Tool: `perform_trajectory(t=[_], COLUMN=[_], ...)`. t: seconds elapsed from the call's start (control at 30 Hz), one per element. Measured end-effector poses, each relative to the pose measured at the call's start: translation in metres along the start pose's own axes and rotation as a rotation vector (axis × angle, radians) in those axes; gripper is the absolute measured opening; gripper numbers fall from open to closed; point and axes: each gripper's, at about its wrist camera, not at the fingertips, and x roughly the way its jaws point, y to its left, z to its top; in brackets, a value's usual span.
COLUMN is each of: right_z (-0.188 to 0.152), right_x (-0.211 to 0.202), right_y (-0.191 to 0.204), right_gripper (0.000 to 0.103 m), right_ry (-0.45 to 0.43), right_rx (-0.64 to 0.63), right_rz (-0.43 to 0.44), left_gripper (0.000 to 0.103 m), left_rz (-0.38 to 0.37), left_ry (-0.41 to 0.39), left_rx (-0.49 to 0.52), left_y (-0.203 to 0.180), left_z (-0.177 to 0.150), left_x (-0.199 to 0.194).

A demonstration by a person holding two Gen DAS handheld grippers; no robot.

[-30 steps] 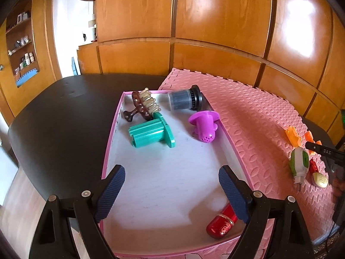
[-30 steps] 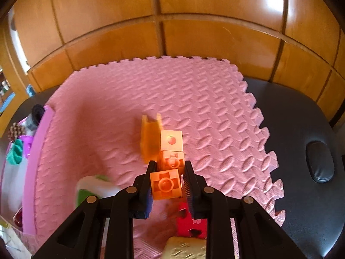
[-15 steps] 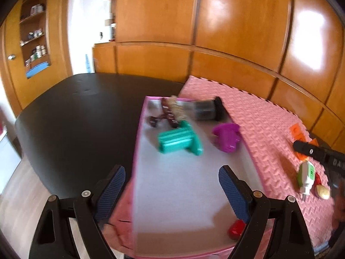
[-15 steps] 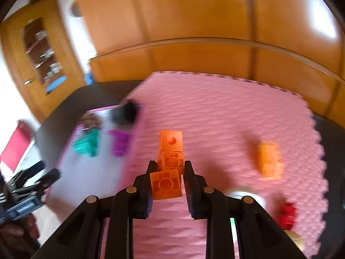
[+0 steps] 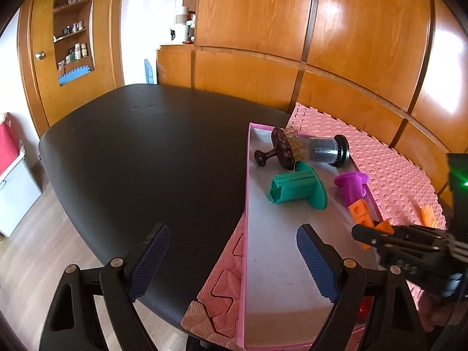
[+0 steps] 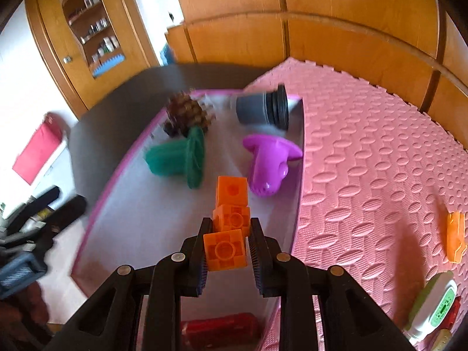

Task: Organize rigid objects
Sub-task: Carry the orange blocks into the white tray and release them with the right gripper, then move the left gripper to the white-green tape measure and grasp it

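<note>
My right gripper (image 6: pixel 228 251) is shut on a stack of orange blocks (image 6: pixel 231 219) and holds it over the white floor of the pink-rimmed tray (image 6: pixel 117 175), near the tray's right wall. In the tray lie a green spool (image 6: pixel 178 158), a purple strainer (image 6: pixel 267 163), a brown brush (image 6: pixel 187 114), a grey cylinder (image 6: pixel 260 111) and a red cylinder (image 6: pixel 219 329). The left wrist view shows the same orange blocks (image 5: pixel 361 215) in the right gripper (image 5: pixel 371 234), just in front of the purple strainer (image 5: pixel 349 185). My left gripper (image 5: pixel 232 239) is open and holds nothing, straddling the tray's left wall (image 5: pixel 247 204).
The tray sits on a pink foam mat (image 6: pixel 365 161) on a black table (image 5: pixel 146 152). On the mat to the right lie an orange piece (image 6: pixel 454 237) and a white-and-green device (image 6: pixel 435 307). Wooden wall panels stand behind.
My right gripper has carried the orange blocks leftward off the mat to above the tray. My left gripper has shifted left, so the tray now lies to the right in its view.
</note>
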Motion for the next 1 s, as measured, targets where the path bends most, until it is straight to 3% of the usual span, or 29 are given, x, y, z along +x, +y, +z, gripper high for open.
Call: perform_trajectory(t=[0.3, 0.47, 0.53, 1.0], right_z=[-0.009, -0.016, -0.019, -0.036], right_x=[-0.002, -0.026, -0.037, -0.092], right_y=[-0.002, -0.002, -0.003, -0.036], right_gripper=[0.040, 0.048, 0.060, 0.064], right_ry=[0.020, -0.048, -0.078, -0.177], right_rx=[0.042, 0.059, 0.060, 0.117], right_rz=[0.031, 0.026, 0.012, -0.091], left_gripper=[0.090, 0.090, 0.091, 0.092], left_rz=[-0.014, -0.014, -0.012, -0.040], left_ry=[0.006, -0.007, -0.011, -0.038], left_rx=[0.023, 0.031, 0.038, 0.102], left_y=[-0.010, -0.013, -0.015, -0.036], left_z=[-0.003, -0.002, -0.002, -0.002], left_x=[-0.001, -0.005, -0.006, -0.018])
